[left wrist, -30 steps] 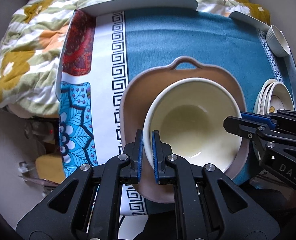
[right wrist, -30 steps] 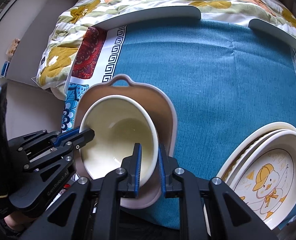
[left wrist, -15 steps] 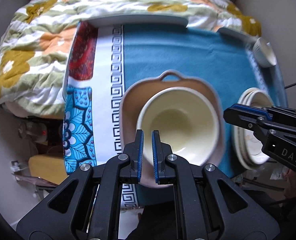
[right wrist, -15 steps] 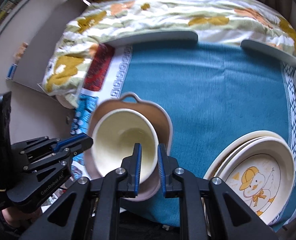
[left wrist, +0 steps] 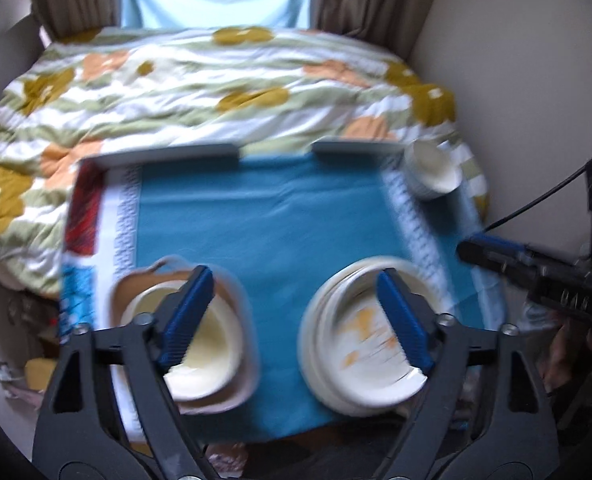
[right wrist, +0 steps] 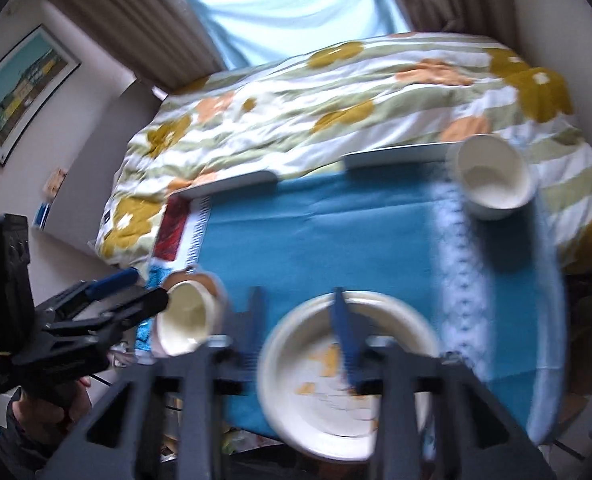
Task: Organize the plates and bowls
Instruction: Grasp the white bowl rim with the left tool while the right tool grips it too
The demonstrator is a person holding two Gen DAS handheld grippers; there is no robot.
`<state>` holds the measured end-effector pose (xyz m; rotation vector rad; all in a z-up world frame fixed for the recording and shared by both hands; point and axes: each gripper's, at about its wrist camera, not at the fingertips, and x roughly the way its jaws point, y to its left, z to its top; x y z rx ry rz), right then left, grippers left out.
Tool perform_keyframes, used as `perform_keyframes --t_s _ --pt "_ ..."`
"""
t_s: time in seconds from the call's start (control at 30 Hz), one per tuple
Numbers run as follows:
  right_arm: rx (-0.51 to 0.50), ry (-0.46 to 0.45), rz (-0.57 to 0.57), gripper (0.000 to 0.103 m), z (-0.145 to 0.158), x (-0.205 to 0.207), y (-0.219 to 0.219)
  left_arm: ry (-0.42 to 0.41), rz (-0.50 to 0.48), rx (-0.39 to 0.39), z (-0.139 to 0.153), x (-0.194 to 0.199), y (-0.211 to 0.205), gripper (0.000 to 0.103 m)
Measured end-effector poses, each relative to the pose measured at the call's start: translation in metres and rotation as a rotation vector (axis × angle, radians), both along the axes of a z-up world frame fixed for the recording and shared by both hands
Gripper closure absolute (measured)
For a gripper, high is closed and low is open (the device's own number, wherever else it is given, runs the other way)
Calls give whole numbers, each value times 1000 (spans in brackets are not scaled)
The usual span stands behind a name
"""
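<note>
A cream bowl (left wrist: 204,344) sits inside a tan handled dish (left wrist: 240,312) at the near left of the blue tablecloth (left wrist: 276,216). A stack of cream plates (left wrist: 359,344) with a yellow print stands at the near right. A small white bowl (left wrist: 431,170) sits at the far right corner. My left gripper (left wrist: 296,312) is open and empty, held high above the table's near edge. My right gripper (right wrist: 299,320) is open and empty, above the plate stack (right wrist: 335,376). The cream bowl (right wrist: 186,316) and the small bowl (right wrist: 491,176) also show in the right wrist view. Both views are blurred.
A flowered quilt (left wrist: 200,80) covers the bed beyond the table. Two grey rails (left wrist: 168,156) line the table's far edge. A curtained window (right wrist: 288,12) and a framed picture (right wrist: 20,88) are on the walls. The right gripper (left wrist: 535,272) shows at the right of the left wrist view.
Both grippers have let go of the cream bowl, opened, and pulled up and back from the table. The bowl stays in the tan dish.
</note>
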<state>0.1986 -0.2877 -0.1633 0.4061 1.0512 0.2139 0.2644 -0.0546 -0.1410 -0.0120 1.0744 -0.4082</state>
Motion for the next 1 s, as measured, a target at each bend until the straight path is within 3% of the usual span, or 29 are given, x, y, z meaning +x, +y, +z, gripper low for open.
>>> perform_keyframes --t_s 0.03,0.1,0.3,0.4,0.5,0.6,0.67,0.73,0.83,1.0 --pt "0 0 0 18 0 0 0 -3 -5 -8 2 3 -17 16" --pt "5 -5 -23 11 -1 -4 -25 1 -22 -25 5 12 -51 16" --pt "-50 7 -66 11 -13 9 -90 16 -122 -52 -1 57 -149 14" --pt "8 14 -177 11 -24 16 -124 42 -183 -57 -11 89 -190 14" --pt "24 96 -265 11 -56 36 -143 56 -234 -24 -32 121 -221 14" --pt "142 135 -374 11 -88 48 -162 120 -283 -10 -67 154 -248 14" --pt "184 144 -437 15 -99 51 -169 155 -315 7 -88 169 -264 19" --pt "206 161 -486 32 -110 58 -176 175 -348 25 -107 177 -276 33" --pt "240 178 -527 47 -124 70 -182 210 -386 44 -131 191 -291 51" --pt "246 188 -580 62 -131 82 -188 221 -429 57 -146 202 -302 62"
